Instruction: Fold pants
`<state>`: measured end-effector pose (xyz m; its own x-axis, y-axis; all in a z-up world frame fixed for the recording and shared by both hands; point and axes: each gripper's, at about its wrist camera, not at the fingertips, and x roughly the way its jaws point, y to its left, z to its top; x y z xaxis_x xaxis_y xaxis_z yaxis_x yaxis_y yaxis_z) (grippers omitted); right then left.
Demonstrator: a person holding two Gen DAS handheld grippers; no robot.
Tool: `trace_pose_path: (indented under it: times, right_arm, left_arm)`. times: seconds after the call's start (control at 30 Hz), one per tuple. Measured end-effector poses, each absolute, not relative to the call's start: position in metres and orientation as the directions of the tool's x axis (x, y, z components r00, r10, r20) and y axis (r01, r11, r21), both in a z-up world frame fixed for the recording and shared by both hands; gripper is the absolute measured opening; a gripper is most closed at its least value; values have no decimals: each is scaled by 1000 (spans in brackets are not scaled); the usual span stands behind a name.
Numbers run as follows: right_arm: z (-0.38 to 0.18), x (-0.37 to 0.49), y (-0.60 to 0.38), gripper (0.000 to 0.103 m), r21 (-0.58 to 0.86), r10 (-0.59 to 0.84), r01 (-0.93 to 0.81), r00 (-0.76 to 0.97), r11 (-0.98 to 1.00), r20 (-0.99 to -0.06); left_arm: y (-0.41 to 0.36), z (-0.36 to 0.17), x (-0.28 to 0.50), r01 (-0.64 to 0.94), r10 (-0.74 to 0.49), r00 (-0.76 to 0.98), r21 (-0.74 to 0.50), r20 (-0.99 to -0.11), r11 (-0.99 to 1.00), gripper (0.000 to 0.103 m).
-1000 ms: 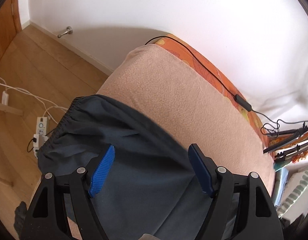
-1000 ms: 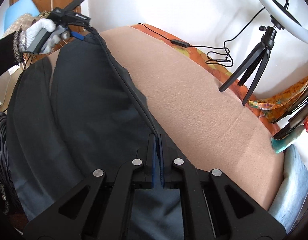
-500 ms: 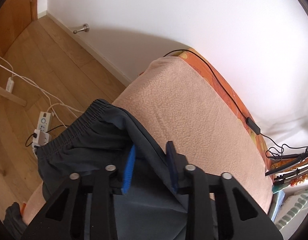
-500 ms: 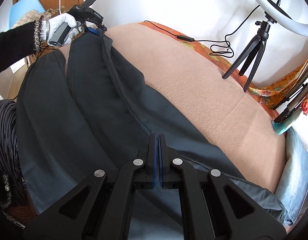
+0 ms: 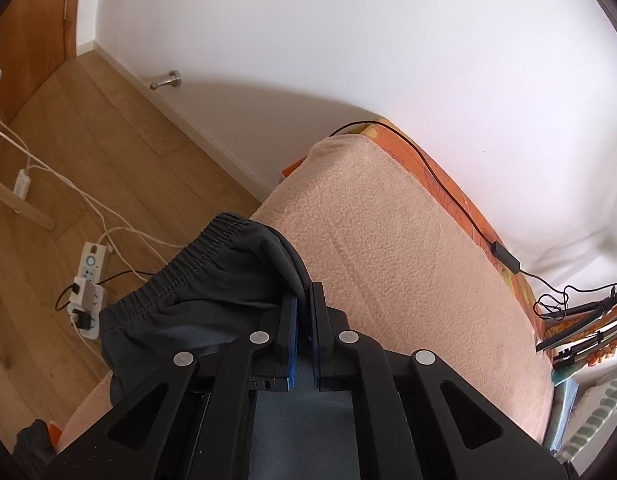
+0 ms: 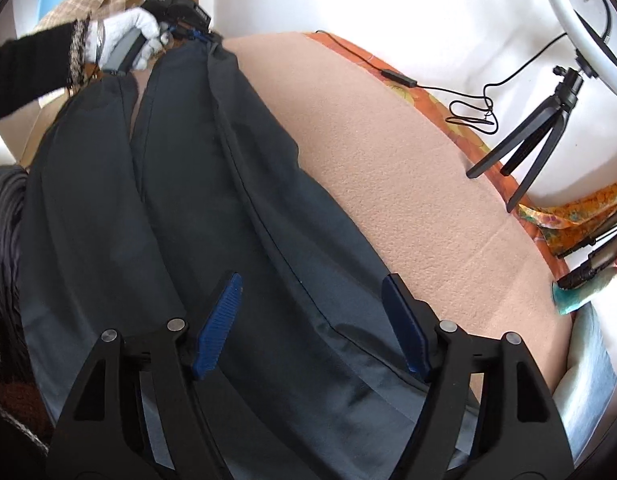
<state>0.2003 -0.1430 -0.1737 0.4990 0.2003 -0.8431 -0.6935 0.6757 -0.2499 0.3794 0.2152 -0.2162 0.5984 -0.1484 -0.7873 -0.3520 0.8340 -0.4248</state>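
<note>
In your left wrist view, your left claw (image 5: pixel 304 312) is clamped narrow on the waist end of the dark pants (image 5: pixel 212 280), pinching a fold of fabric beside the elastic waistband (image 5: pixel 196 264). The waist hangs over the edge of the bed's peach blanket (image 5: pixel 408 264), above the wooden floor (image 5: pixel 68 152) and a power strip (image 5: pixel 88 268).

In your right wrist view, your right claw (image 6: pixel 312 320) stands wide, holding nothing, above the pants (image 6: pixel 212 208) lying lengthwise along the blanket (image 6: pixel 388 152). Your gloved left hand (image 6: pixel 124 40) grips the far end. A tripod (image 6: pixel 528 136) stands beyond.
</note>
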Motion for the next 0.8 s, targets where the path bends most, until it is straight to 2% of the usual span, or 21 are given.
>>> trace_pose_path:
  times: [0.13,0.23,0.27,0.3,0.43,0.57,0.8]
  right_arm:
    - [-198,217,-136,71,-297,135,-695,494,655,-859]
    - [-208,223,-135,51,-316,118,-691,502,650,-857]
    - [-208,226,-136,18,-322,108,-679,510,660,-854]
    - [-209,231,-136,2,-356,67,-657,527,664,-847]
    - [-193,240,-141,1,-390,57,-597,592,701,-804]
    - [-149,232,-146,1,-391,91,-541,663,744,-743]
    - [-77,167,-131,1,-459,120,-509,754,728,-646]
  left_arm:
    - [215,-217,379,-344,-150,603,-425,-784,837,3]
    - [216,-215,379,-335,-145,614,-423,-776,842,2]
    - [216,-213,379,-335,-141,619,-422,-772,842,2]
    - [217,-210,379,-335,-135,626,-421,-768,843,2]
    - [216,-186,379,-307,-122,675,-428,-727,850,2]
    - [216,-161,369,-266,-129,711,-435,-691,860,2]
    - [223,-126,327,-209,-169,760,-483,-627,850,1]
